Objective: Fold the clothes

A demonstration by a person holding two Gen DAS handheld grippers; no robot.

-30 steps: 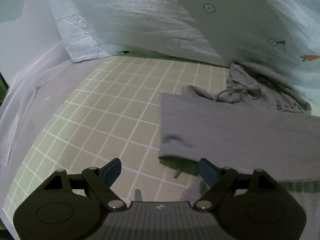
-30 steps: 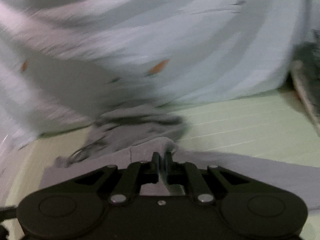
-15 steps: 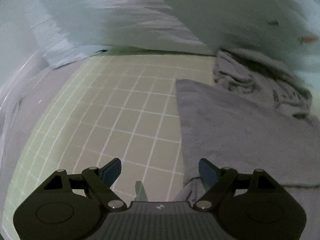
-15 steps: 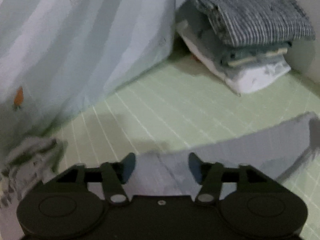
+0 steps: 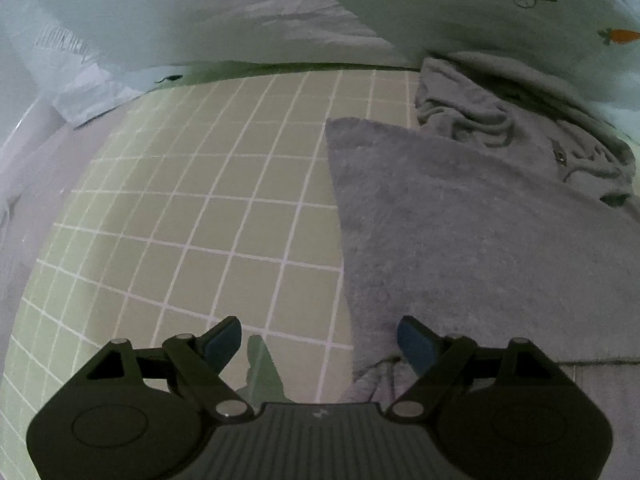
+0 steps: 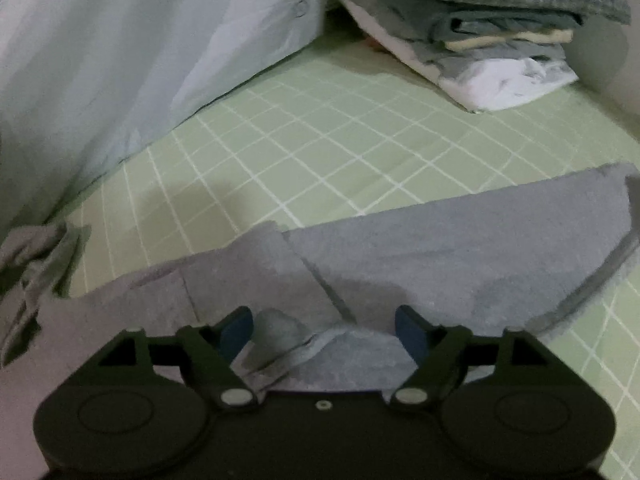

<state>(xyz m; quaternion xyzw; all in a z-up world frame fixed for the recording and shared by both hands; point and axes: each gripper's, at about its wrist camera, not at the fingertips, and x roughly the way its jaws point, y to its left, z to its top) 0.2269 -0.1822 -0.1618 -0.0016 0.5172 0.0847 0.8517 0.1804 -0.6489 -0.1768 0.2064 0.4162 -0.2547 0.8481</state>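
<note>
A grey hoodie point(image 5: 460, 232) lies on the green checked sheet point(image 5: 200, 200), folded flat, with its bunched hood point(image 5: 500, 120) and drawstrings at the far right. My left gripper point(image 5: 320, 342) is open and empty, at the hoodie's near left edge. In the right wrist view the hoodie point(image 6: 440, 252) spreads across the sheet point(image 6: 360, 132) with a sleeve laid over it. My right gripper point(image 6: 324, 334) is open, just above the folded cloth, holding nothing.
A pale blue quilt point(image 5: 280, 12) with carrot prints is heaped along the back; it also shows in the right wrist view point(image 6: 120, 60). A stack of folded clothes point(image 6: 500, 28) sits at the far right. A white cloth point(image 5: 24, 152) lies at the left.
My right gripper has opened and let go of the grey cloth, then swung right toward the folded stack. My left gripper stayed open and moved closer over the hoodie's edge.
</note>
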